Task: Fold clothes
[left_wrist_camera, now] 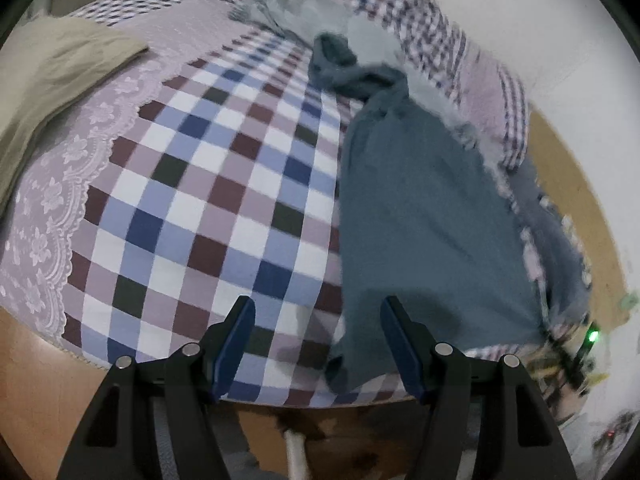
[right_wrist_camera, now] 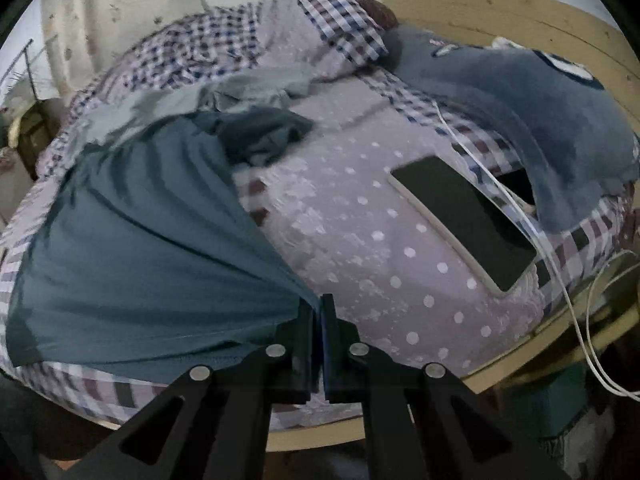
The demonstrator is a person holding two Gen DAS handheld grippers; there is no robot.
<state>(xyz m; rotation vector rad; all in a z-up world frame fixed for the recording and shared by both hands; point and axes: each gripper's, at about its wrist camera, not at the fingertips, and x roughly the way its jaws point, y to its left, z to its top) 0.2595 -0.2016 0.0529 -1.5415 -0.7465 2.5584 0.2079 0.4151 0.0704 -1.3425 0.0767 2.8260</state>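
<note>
Garment (right_wrist_camera: 132,240): teal cloth, stretched along the bed (left_wrist_camera: 224,184), its near corner pinched in the right gripper (right_wrist_camera: 318,312), jaws shut on the hem; ridges fanned from that pinch, likely tension for straightening or folding over. Left gripper (left_wrist_camera: 316,332): jaws apart, holding nothing, hovering at the garment's other near edge, probably ready to take it. Bed: checked sheet, lilac lace border. Also a phone (right_wrist_camera: 464,220), white cable (right_wrist_camera: 520,208), grey cloth (right_wrist_camera: 256,88) heaped at the far end, wooden frame (right_wrist_camera: 540,20).
</note>
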